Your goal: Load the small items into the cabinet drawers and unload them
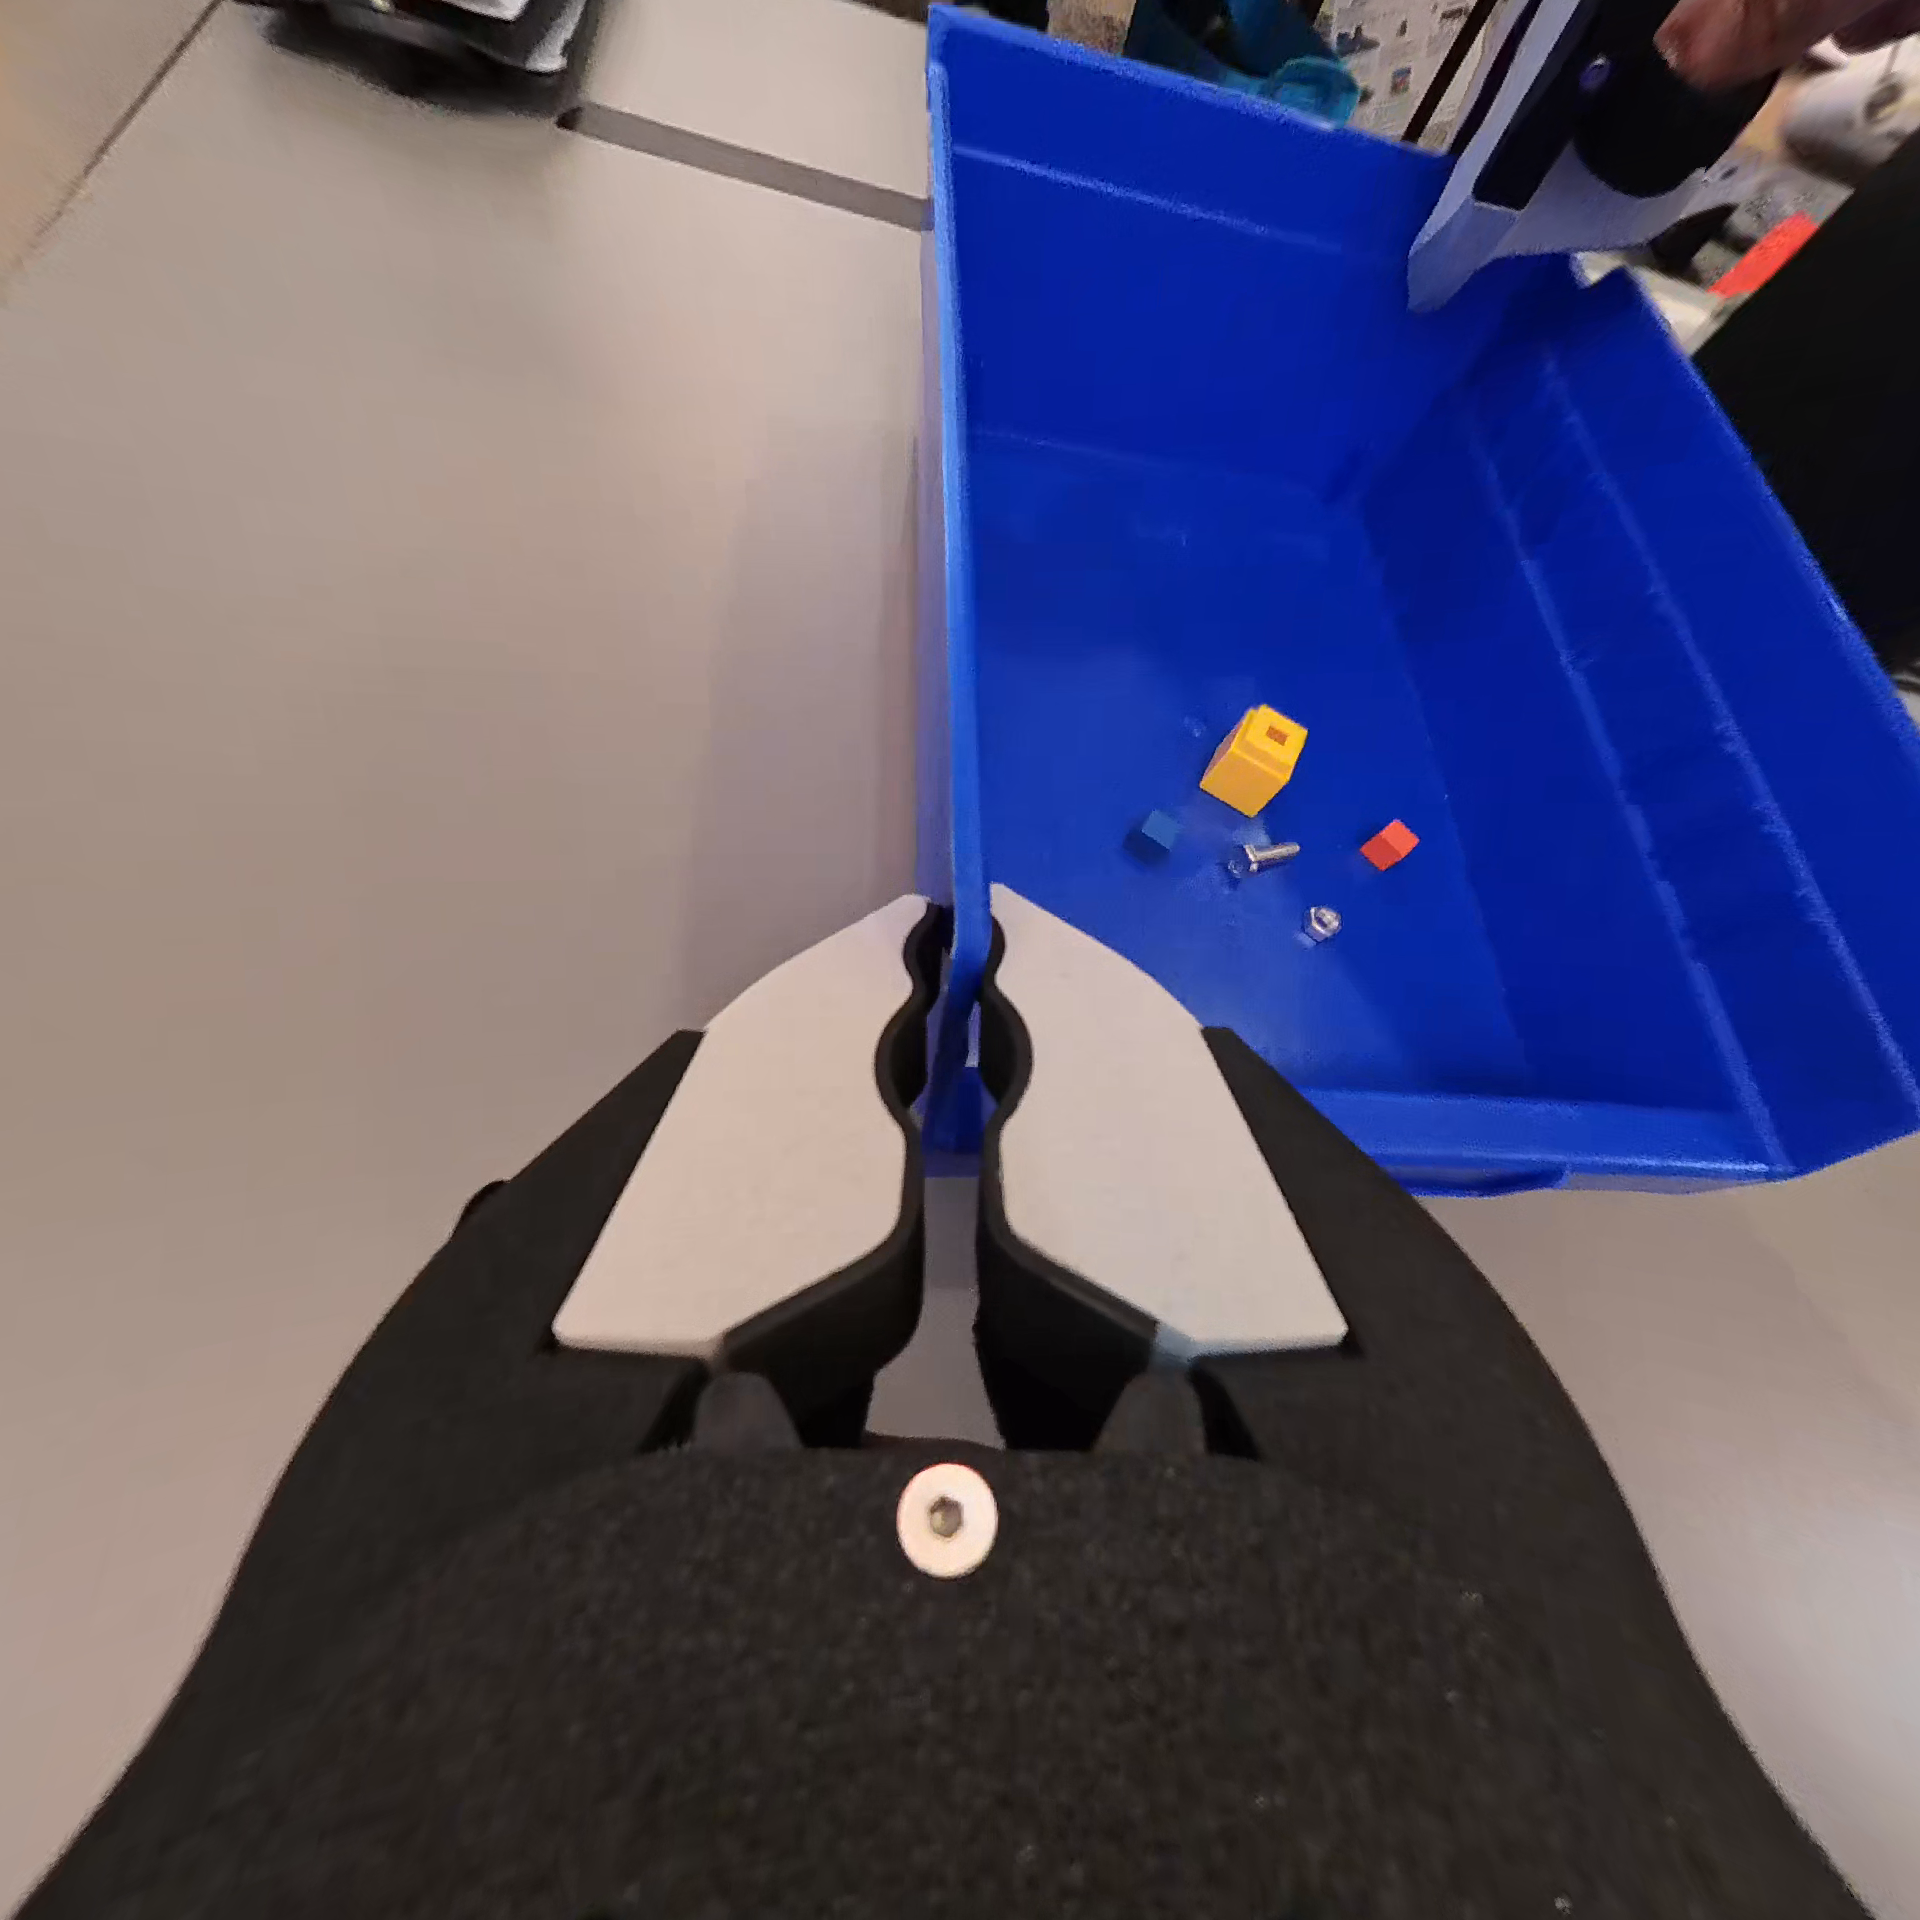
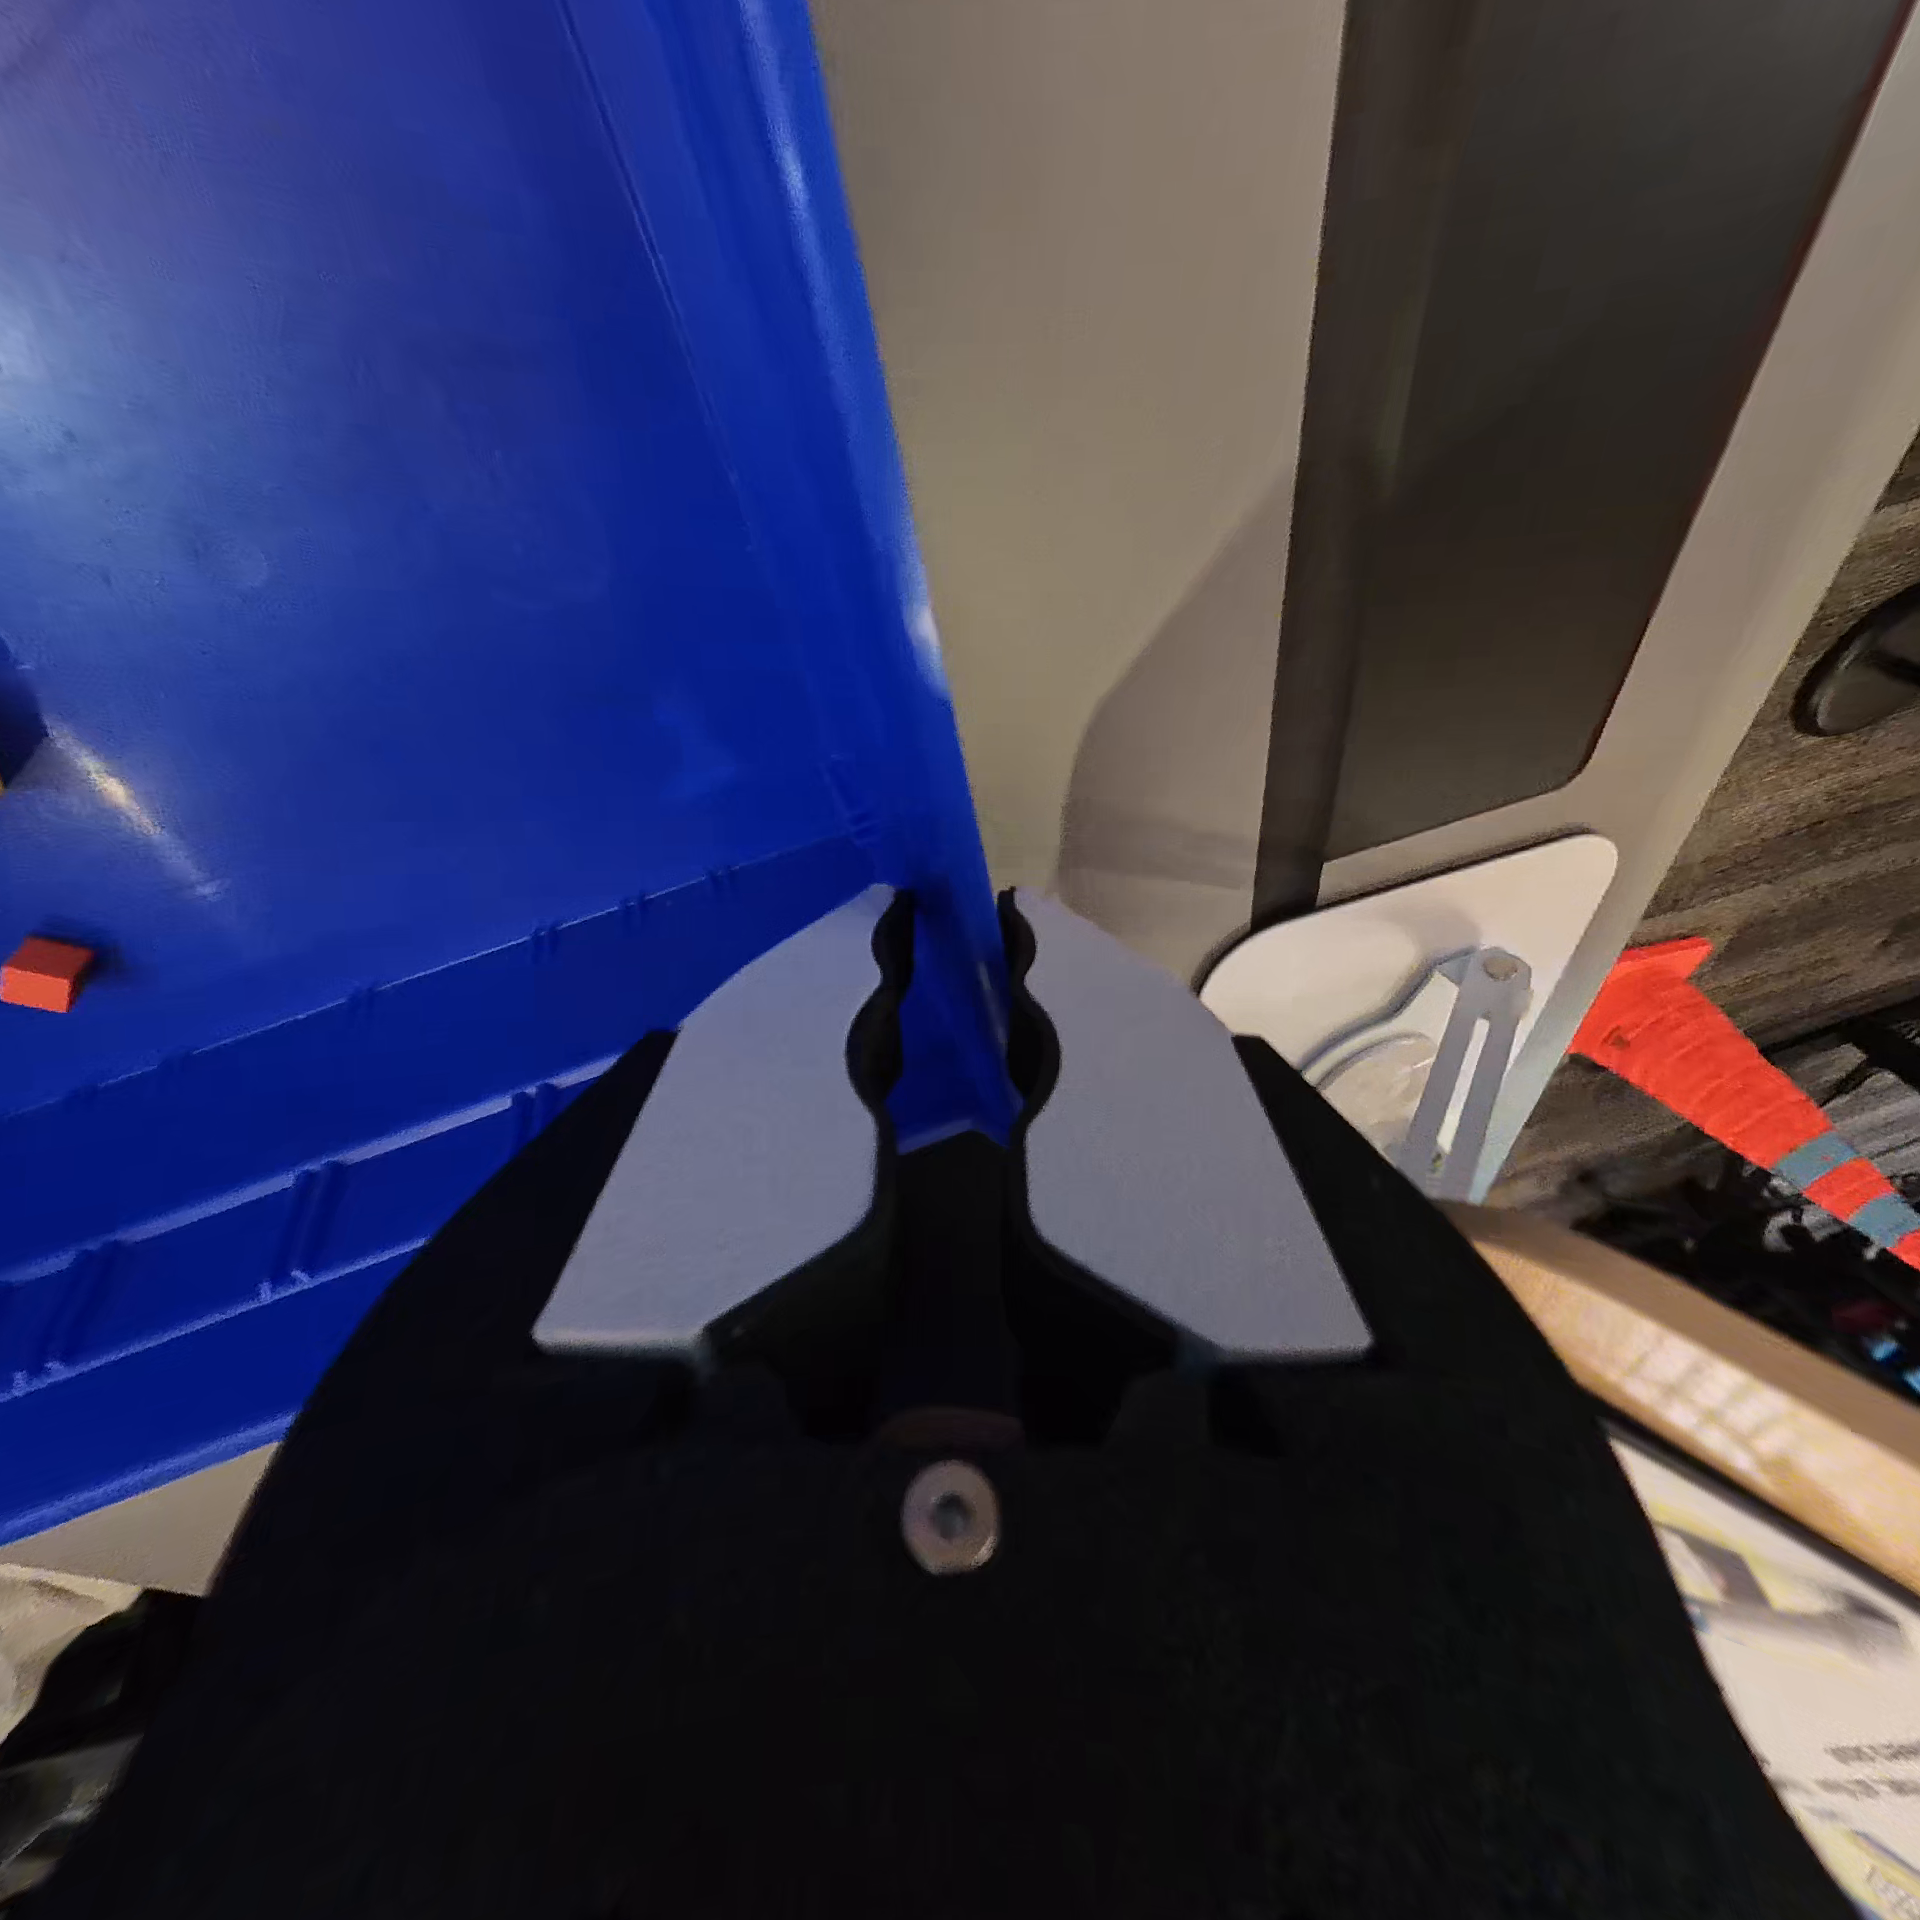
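A blue plastic drawer bin [image 1: 1164,343] is held tilted above the grey table. My left gripper [image 1: 961,914] is shut on its near side wall. My right gripper [image 2: 956,904] is shut on the opposite wall [image 2: 904,644], and it also shows far off in the left wrist view [image 1: 1455,249]. Inside the bin lie a yellow block [image 1: 1252,764], a small blue cube [image 1: 1155,833], a red cube [image 1: 1389,844], a silver bolt [image 1: 1262,857] and a nut [image 1: 1320,923]. The red cube also shows in the right wrist view [image 2: 47,971].
The grey table [image 1: 416,623] spreads to the left, with a seam [image 1: 748,161] and dark clutter [image 1: 416,42] at the far edge. The right wrist view shows a white table leg [image 2: 1434,468], orange tape [image 2: 1704,1081] on the floor and a cardboard box [image 2: 1704,1382]. Left tips to right tips: about 30 centimetres.
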Demonstrator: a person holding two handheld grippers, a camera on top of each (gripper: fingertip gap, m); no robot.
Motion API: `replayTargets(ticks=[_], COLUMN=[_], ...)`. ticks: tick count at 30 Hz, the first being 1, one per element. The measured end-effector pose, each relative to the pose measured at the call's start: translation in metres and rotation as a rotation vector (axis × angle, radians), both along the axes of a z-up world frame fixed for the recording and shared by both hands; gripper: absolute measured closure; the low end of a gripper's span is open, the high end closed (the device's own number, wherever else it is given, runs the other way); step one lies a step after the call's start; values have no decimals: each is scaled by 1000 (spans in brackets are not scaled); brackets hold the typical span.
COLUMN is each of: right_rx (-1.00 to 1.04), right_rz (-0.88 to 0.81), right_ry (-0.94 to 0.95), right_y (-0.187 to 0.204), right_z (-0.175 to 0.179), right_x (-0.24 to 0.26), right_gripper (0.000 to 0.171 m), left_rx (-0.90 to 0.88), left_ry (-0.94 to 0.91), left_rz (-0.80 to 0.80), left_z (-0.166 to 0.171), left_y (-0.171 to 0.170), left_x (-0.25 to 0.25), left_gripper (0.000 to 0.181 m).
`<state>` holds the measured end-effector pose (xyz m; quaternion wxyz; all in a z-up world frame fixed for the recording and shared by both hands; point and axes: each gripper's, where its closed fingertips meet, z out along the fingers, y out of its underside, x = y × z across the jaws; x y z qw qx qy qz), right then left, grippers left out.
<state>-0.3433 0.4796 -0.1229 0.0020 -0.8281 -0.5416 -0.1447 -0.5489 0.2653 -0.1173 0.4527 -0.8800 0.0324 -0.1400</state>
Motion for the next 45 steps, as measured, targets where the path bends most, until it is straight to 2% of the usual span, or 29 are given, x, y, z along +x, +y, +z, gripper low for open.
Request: replayTargets(ticks=[5,8,9,10,12,14,18,20,23,29,32,39,40,42,44,45], right_rx=[84,250,277,292,335,366,399,439,450,549,526,573,581,536,536,568], right_rz=[7,82,90,81,31,-6,-72,-75,-115,-194,-219,-185,-191,-202,-127,-103], right_ry=[-74,-194,-193,-177,-96,46,177,195,222,297,322,401,445,692,968,1047], right_y=[17,25,23,19,10,-2,-26,-32,-43,-56,-67,-85,-88,-110,-146,-166], right_z=[4,43,59,76,108,133,161,169,169,178,182,198,202,211,224,224], right_x=[8,16,14,10,-2,-19,-27,-24,-11,23,36,59,62,49,43,51], right_gripper=[150,139,135,131,132,139,139,139,136,137,137,137,137,137,139,138], left_rx=[5,6,22,36,46,48,136,165,161,153,141,194,219,278,325,343], left_ry=[-14,-87,-103,-108,-82,-30,91,119,61,23,-12,18,21,19,13,12], left_rz=[20,12,26,43,84,124,158,139,80,-52,-97,-156,-161,-166,-173,-175], left_z=[-12,-10,-6,-2,3,12,49,62,68,55,43,38,40,42,42,41], left_y=[18,18,17,15,7,-5,-34,-47,-60,-74,-74,-72,-73,-75,-78,-79], left_x=[1,6,4,1,-7,-13,-5,12,51,133,166,206,209,212,214,213], left_gripper=[177,174,167,158,151,143,143,143,143,143,143,143,143,143,141,139])
